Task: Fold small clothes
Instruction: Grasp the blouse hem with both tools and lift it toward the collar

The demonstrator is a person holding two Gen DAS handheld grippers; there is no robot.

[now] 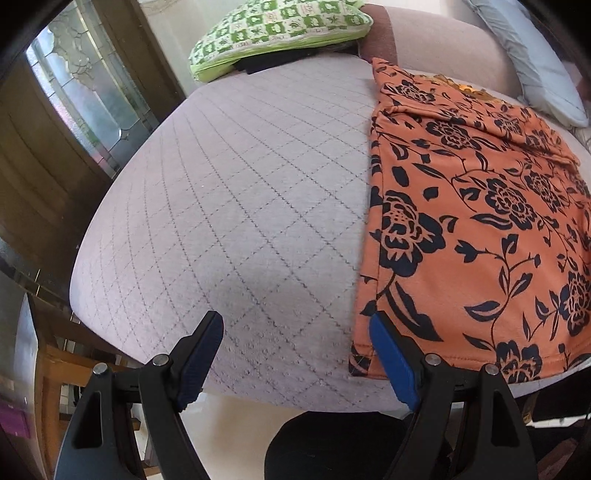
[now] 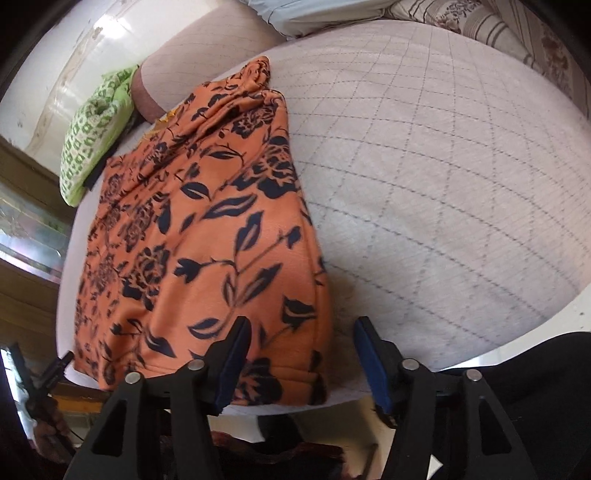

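Note:
An orange garment with a black flower print [image 1: 472, 229] [image 2: 192, 236] lies flat on a pale quilted cushion [image 1: 240, 206] [image 2: 424, 184], its hem at the near edge. My left gripper [image 1: 295, 332] hovers open over the cushion just left of the garment; its right finger [image 1: 388, 350] overlaps the hem's near left corner, and nothing sits between the pads. My right gripper [image 2: 303, 325] is open above the garment's near right corner. That corner shows between its jaws, but the pads do not press on it.
A green-and-white pillow [image 1: 280, 33] [image 2: 96, 136] lies on a dark item at the far end. A pale grey pillow [image 1: 535, 62] and a striped one [image 2: 509, 33] rest on the backrest. A wooden door with glass [image 1: 74, 110] stands left. Dark-clothed legs [image 1: 332, 446] lie below the cushion's front edge.

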